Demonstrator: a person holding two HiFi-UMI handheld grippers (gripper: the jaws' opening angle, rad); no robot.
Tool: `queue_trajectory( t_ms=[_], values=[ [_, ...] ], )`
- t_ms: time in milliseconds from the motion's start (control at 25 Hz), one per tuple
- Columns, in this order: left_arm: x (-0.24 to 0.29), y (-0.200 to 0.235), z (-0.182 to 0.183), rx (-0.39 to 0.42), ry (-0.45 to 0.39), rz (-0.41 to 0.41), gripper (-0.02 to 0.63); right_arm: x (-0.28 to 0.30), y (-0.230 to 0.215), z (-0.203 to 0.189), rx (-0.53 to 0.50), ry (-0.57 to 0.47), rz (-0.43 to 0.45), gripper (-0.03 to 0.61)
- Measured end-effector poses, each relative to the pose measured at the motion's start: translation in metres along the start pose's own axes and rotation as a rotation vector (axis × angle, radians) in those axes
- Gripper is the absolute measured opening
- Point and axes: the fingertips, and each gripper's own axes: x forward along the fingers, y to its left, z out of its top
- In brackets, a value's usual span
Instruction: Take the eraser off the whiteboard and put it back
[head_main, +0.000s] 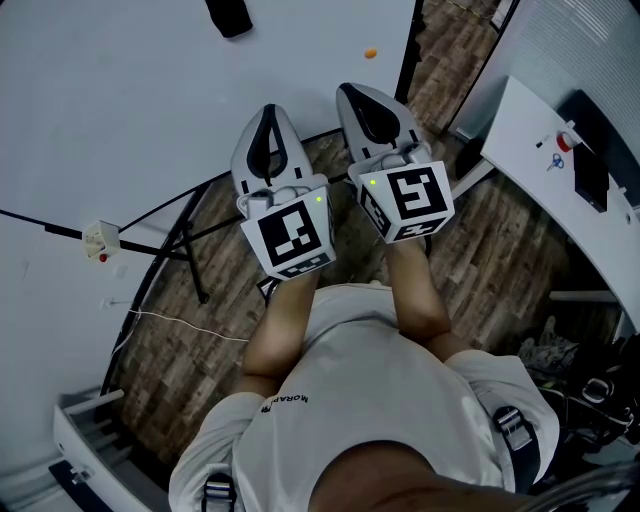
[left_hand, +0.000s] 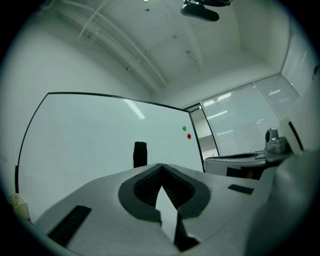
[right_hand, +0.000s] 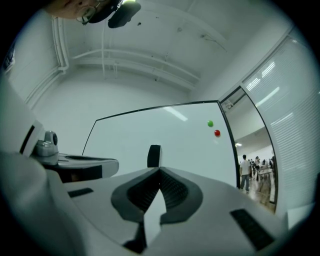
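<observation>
left gripper (left_hand: 161, 166): jaws closed tip to tip with nothing between them. It faces the whiteboard (left_hand: 90, 135) from well back.
right gripper (right_hand: 160, 170): jaws likewise pressed together and empty. It faces the same whiteboard, just beside the left gripper.
why held so: both tools sit side by side in front of the person, aimed at the whiteboard. I judge this a ready pose before the reach, as neither is close enough to grip and the jaws must part first.
eraser (right_hand: 154, 155): a dark block standing upright on the whiteboard's face, in its lower middle and well apart from both grippers. In each gripper view it shows just above the closed tips.
why it stays there: no ledge shows under it, so it probably clings to the whiteboard by a magnet. A straight pull away from the face should free it.
green dot (right_hand: 210, 123) and red dot (right_hand: 216, 132): small round marks, likely magnets, near the whiteboard's right edge, above and right of the eraser.
containers: no tray or box can be made out on or by the whiteboard. Only the whiteboard itself holds the eraser.
task stage: judged not begun.
</observation>
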Motion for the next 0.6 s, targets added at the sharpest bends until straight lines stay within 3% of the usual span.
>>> queue_trajectory(
  t_ms=[600],
  values=[
    [-0.0019,-0.0030,-0.0049,0.002,0.010,-0.009,0.003,-0.0011,0.0008,-0.0013,0.011,-0.002,0.003,0.012]
  ],
)
